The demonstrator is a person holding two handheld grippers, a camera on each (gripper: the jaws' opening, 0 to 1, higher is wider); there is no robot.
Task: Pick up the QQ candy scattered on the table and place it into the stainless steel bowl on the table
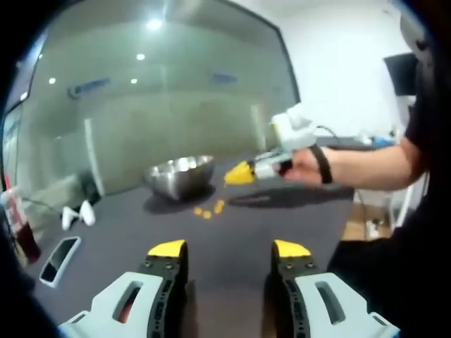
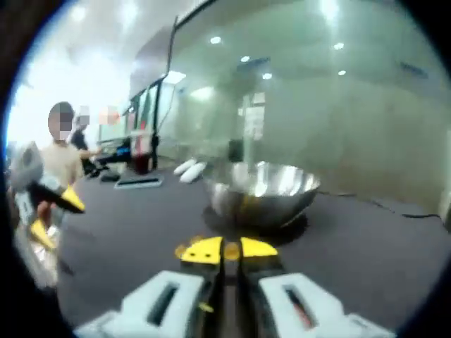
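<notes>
In the left gripper view, the left gripper (image 1: 229, 250) is seen low over the near part of the dark tabletop (image 1: 232, 222), its two yellow-tipped jaws held well apart with nothing between them. Beyond it, toward the far edge of the tabletop, the stainless steel bowl (image 1: 180, 176) is set upright, and a small cluster of orange QQ candy (image 1: 208, 209) is scattered on the surface just in front of the bowl, apart from its wall. The right gripper (image 1: 239, 173) is held in a person's hand (image 1: 304, 166) above the tabletop just beside the bowl's right side, its yellow tips pointed toward the bowl. Near the left edge of the tabletop a phone (image 1: 59, 259) is laid flat, and two small white objects (image 1: 77, 214) are seen farther back on the same side. In the right gripper view, the right gripper (image 2: 229, 251) is shown with its yellow jaws drawn together on a small orange candy piece (image 2: 230, 249), which is pinched between the tips. The stainless steel bowl (image 2: 262, 191) stands directly ahead of the jaws, close by, on the dark tabletop (image 2: 373, 246). The left gripper (image 2: 53, 211) is seen at the left of this view, with its yellow tips apart.
</notes>
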